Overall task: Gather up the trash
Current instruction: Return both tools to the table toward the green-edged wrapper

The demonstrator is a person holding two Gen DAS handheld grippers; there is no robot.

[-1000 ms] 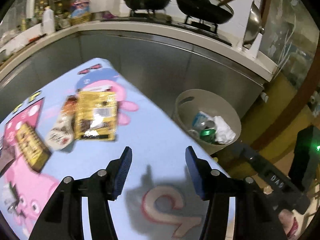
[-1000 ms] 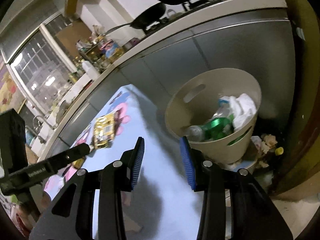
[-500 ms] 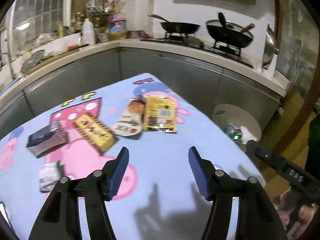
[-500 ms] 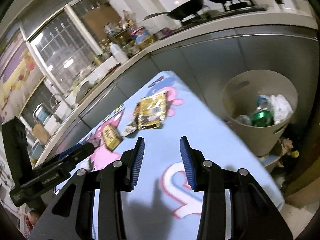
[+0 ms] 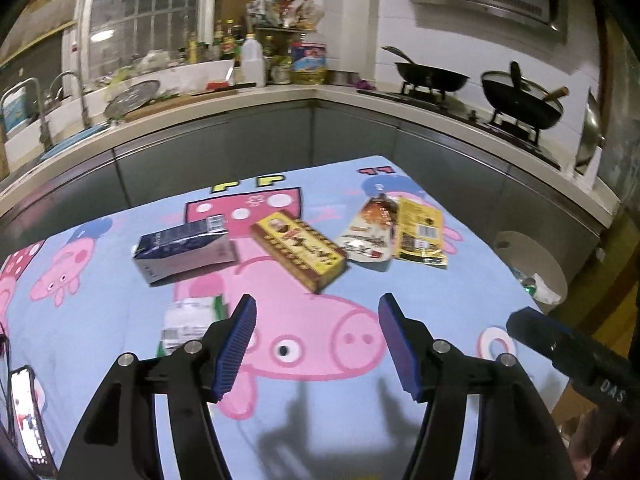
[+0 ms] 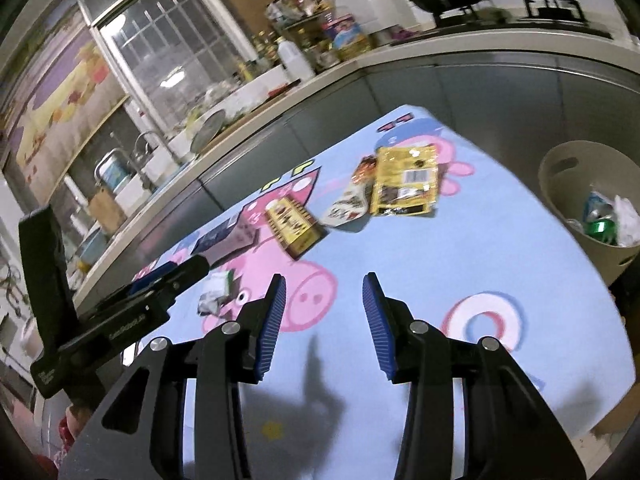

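Both views have swung from the bin [image 6: 576,184] to the cartoon tablecloth [image 5: 120,320]; jaws released.

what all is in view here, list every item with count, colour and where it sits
dark blue carton: 1, navy and grey, lying on the cloth, left
yellow printed box: 1, yellow-brown, centre of cloth
white sauce pouch: 1, white-brown, partly under the packet
yellow foil packet: 1, yellow-black, right of pouch
crumpled white wrapper: 1, white-green, near left fingers
beige plastic bin: 1, off the table's far right, holding trash
blue cartoon tablecloth: 1, blue-pink, covers table
black pans: 2, on stove
left hand-held gripper: open, empty
right hand-held gripper: open, empty
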